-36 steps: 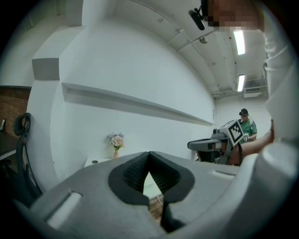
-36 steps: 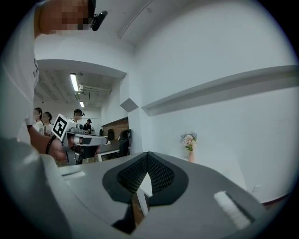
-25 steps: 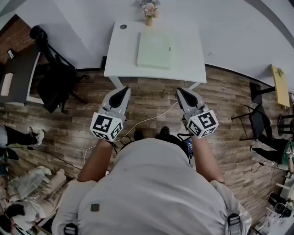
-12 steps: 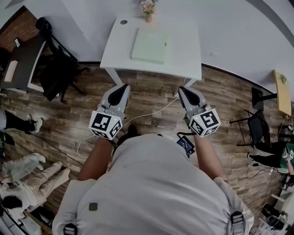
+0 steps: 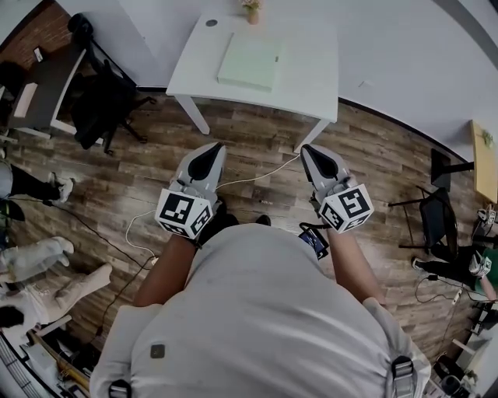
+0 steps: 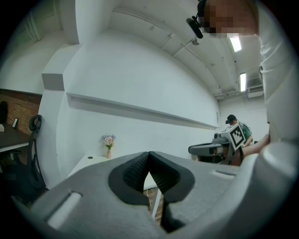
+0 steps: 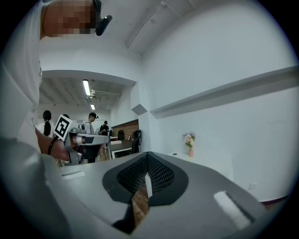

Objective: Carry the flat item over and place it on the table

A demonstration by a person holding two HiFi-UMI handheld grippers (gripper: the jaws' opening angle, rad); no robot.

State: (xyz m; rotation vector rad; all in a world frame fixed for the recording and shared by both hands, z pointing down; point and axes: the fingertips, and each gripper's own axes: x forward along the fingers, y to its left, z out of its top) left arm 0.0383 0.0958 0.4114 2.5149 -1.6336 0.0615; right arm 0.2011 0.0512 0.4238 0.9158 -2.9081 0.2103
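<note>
Flat item [image 5: 249, 61] lies on worktop [image 5: 311, 82]; both grippers pinched together, holding nothing.
Left gripper [image 5: 211, 149] and right gripper [image 5: 310, 151] sit well short of worktop; floor cable [image 5: 264, 176] near it could trip the person.

White table [image 5: 311, 74]: one was counted.
Flat green item [image 5: 249, 61]: one was counted.
Flower vase [image 5: 250, 9]: one.
Grippers: two were seen, the left gripper [image 5: 213, 149] and the right gripper [image 5: 309, 150].
Dark desk [image 5: 43, 85]: one.
Black office chair [image 5: 101, 105] beside that desk: one.
White cable [image 5: 241, 181] on the floor: one.

Left claw [image 5: 211, 149], right claw [image 5: 310, 151]: closed, empty
</note>
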